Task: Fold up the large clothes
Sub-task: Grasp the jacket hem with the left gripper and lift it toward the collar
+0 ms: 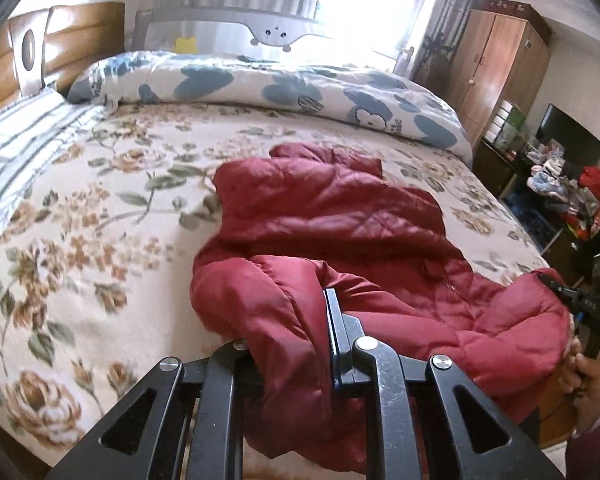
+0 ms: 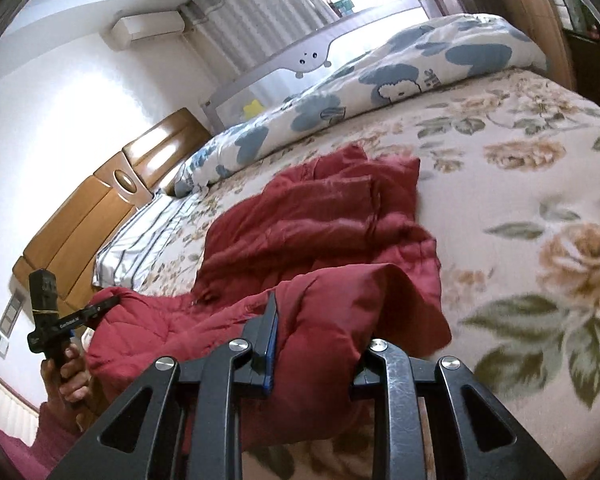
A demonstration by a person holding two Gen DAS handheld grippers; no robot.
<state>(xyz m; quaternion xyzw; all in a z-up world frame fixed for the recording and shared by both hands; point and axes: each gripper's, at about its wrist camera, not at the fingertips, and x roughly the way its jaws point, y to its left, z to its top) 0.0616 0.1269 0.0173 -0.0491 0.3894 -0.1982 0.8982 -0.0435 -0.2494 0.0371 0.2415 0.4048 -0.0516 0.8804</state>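
- While the red jacket (image 1: 332, 216) sprawls rumpled on the flowered bed (image 1: 100, 208), I hold its near edge at two places
- my left claw (image 1: 300, 320) is clenched on a fold of the jacket, cloth bunched between the jaws
- my right claw (image 2: 320, 332) grasps the other corner the same way
- a blue-patterned quilt (image 1: 284, 84) lies along the far side, apart from the jacket

The bed (image 1: 100, 240), spread with a floral blanket, carries a red padded jacket (image 1: 320, 216), a rolled blue-flowered quilt (image 1: 260, 84) along its far side, and a striped pillow (image 1: 24, 148).
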